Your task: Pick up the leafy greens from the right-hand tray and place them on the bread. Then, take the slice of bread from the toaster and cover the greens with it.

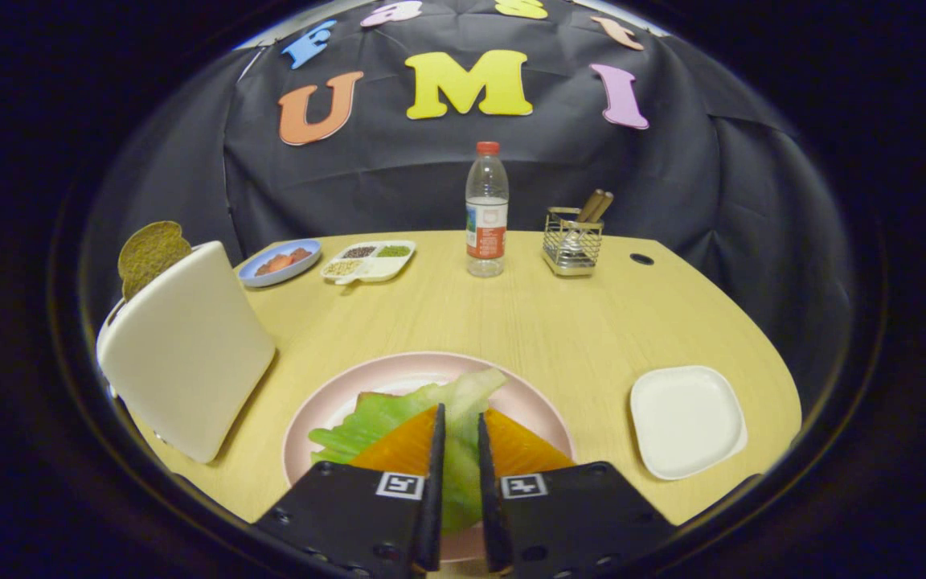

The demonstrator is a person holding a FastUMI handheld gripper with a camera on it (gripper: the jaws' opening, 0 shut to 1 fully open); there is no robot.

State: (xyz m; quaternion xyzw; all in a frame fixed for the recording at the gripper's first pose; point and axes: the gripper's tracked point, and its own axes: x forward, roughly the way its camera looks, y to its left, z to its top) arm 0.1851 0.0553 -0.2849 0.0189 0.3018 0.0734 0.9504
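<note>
Gripper view: greens between tongs

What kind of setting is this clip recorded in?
Likely a staged kitchen-table booth: a wooden table against draped black cloth, with a toaster and a plate of greens. The gripper's jaws pinch the greens.

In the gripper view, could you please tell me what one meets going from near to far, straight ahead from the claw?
Claw, its fingers nearly closed around the leafy greens → pink plate under the greens → bare wooden table → water bottle.
</note>
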